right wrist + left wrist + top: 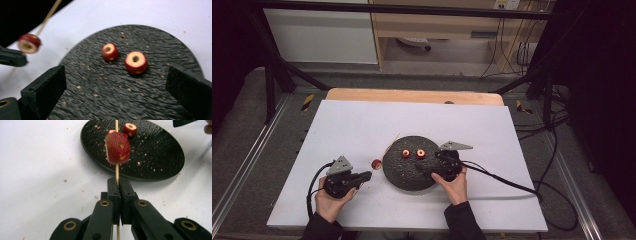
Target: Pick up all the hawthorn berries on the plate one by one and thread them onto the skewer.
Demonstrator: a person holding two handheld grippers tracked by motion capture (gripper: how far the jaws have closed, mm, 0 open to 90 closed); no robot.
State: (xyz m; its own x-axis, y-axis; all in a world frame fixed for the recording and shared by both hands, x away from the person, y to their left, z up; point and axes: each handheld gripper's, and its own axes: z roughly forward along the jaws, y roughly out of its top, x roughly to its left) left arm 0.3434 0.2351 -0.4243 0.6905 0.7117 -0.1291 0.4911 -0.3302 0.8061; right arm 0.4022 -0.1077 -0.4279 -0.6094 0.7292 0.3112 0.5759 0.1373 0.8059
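My left gripper (117, 182) is shut on a thin wooden skewer (117, 171) that runs through a red fruit piece (117, 148). In the high view that gripper (369, 175) sits left of the round black plate (397, 177), with the skewered fruit (376, 163) just off the plate's left rim. Two cored red fruits (109, 52) (135, 62) lie on the plate (150, 100). My right gripper (116, 85) hangs open over the plate with nothing between its jaws, short of both fruits. The skewered fruit (28, 43) hangs at the left in the right gripper view.
A white sheet (362, 125) covers the table, with a wooden edge (412, 95) at the back. Crumbs dot the plate and the sheet around it. Black cables (502, 177) trail from the right gripper toward the table's right edge.
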